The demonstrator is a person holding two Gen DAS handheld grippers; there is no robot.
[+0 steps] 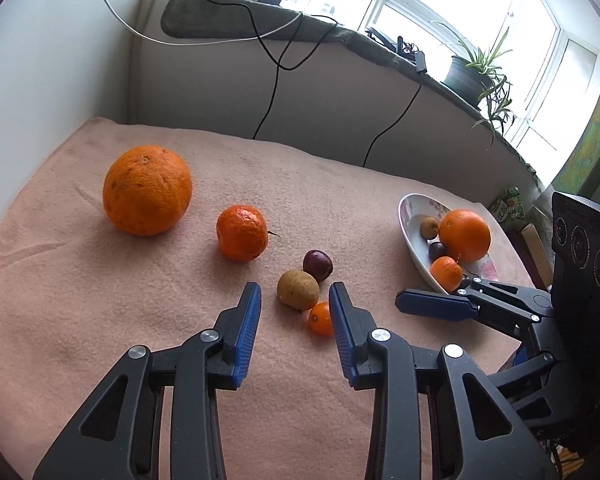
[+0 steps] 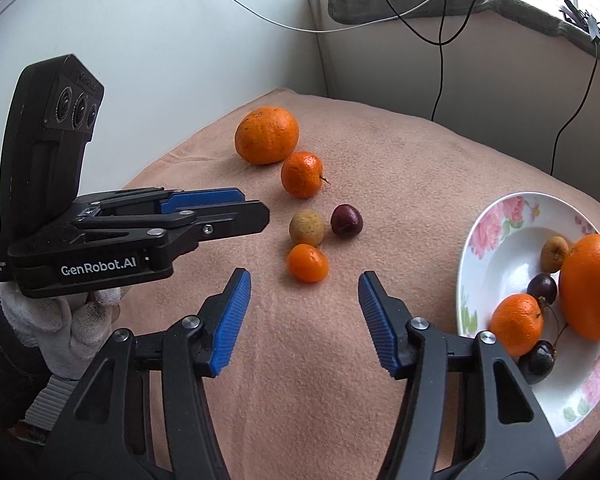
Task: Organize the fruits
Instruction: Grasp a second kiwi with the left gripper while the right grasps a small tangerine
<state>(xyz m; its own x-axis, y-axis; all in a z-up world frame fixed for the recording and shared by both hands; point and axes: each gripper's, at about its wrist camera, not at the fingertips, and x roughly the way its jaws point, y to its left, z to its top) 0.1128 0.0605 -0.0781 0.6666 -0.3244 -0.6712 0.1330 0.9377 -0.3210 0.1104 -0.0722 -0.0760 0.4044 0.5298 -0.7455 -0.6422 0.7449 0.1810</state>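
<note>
1. Just ahead of your left tongs (image 1: 294, 294), three small fruits are sitting in a tight cluster on the peach cloth (image 1: 100, 320): a tan round fruit (image 1: 298, 290), a dark cherry (image 1: 318, 265) behind it and a small kumquat (image 1: 320, 319) nearest you, close against the inner face of the right-hand pad
2. You are holding the left tongs parted with a moderate gap, gripping nothing; the tan fruit is lying just beyond the tips, not between them
3. Farther out from the left tongs, a mandarin (image 1: 242, 233) is resting alone, and beyond it to the left a large orange (image 1: 147, 190) is sitting well apart from the cluster
4. You are holding your right tongs (image 2: 305, 280) wider than the left, empty as well, with the kumquat (image 2: 308, 263) lying just past the tips and nearer the left pad
5. To the right of the right tongs, a flowered plate (image 2: 500, 240) is already carrying an orange (image 2: 592, 286), a mandarin (image 2: 516, 324), two dark cherries (image 2: 542, 289) and a small tan fruit (image 2: 554, 254)
6. To the left of the right tongs, your gloved hand (image 2: 60, 328) is gripping the left tool, its fingers pointing toward the cluster
</note>
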